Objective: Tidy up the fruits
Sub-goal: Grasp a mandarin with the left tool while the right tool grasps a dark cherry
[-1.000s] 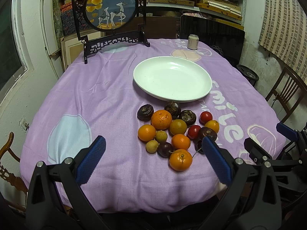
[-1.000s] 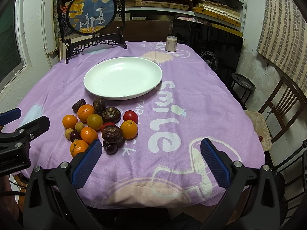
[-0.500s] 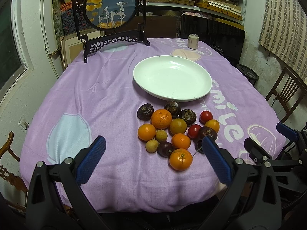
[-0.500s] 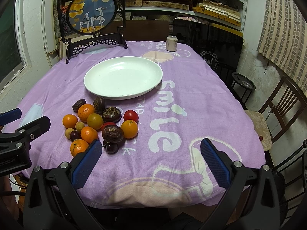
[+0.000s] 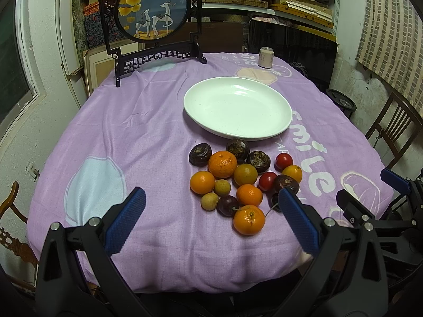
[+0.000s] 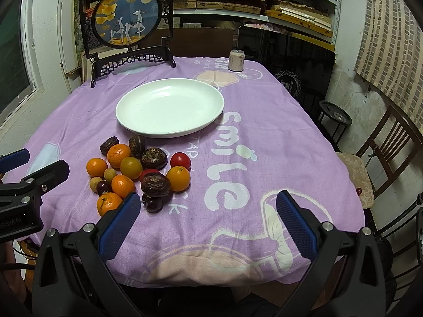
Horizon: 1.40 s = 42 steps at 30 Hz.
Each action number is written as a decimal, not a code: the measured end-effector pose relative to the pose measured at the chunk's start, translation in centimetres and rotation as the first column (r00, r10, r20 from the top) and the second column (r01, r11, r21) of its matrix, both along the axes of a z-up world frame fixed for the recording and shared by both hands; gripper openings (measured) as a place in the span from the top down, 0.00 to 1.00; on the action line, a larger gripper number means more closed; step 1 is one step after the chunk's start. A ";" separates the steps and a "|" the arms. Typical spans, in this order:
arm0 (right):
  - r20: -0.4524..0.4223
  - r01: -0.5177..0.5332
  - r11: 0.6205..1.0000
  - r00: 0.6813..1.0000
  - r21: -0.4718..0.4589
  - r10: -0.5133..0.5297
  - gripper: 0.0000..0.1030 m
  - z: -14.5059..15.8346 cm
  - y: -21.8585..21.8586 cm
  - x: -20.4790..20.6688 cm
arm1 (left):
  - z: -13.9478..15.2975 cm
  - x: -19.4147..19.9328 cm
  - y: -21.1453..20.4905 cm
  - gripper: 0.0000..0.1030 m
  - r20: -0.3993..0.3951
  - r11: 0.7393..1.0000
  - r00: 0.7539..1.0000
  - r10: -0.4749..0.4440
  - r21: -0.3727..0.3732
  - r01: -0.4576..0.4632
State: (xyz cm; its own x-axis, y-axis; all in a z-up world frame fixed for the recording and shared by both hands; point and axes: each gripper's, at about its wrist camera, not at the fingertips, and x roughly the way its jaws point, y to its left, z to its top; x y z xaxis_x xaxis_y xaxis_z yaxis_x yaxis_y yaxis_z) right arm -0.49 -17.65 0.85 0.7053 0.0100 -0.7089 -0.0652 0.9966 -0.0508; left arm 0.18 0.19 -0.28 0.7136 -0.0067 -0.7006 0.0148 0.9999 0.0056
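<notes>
A table (image 5: pixel 119 132) draped in a purple cloth is stretching out ahead of both tools. A white plate (image 5: pixel 238 108) is sitting well beyond the tools, past the fruit, holding nothing. The left tool (image 5: pixel 211 216) is hovering over the near edge of the table with its blue fingers spread wide apart, gripping nothing. The right tool (image 6: pixel 208 216) is hovering beside it, fingers likewise spread wide and gripping nothing. A pile of fruit (image 5: pixel 243 182) is lying on the cloth just ahead of the left tool, between its fingers in the left wrist view, and ahead and to the left of the right tool. The nearest orange (image 5: pixel 248 219) is resting closest to the left tool, near its right finger. A dark cherry (image 6: pixel 153 204) is lying just beside the right tool's left finger (image 6: pixel 120 227), whether touching cannot be told.
</notes>
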 end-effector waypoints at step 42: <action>-0.051 -0.156 0.970 0.984 0.185 0.168 0.74 -6.5 -2.2 1.6 | -7.4 1.2 -2.4 0.02 -0.210 0.997 0.975 -0.070 0.010 0.074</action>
State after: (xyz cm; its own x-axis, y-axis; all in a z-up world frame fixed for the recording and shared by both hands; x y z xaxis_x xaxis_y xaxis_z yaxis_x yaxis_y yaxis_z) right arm 1.06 -19.88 -5.62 0.6353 0.2517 -0.7301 -0.2240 0.9648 0.1376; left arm 1.33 -2.19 -7.65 0.5491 -0.0390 -0.8349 0.0895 0.9959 0.0124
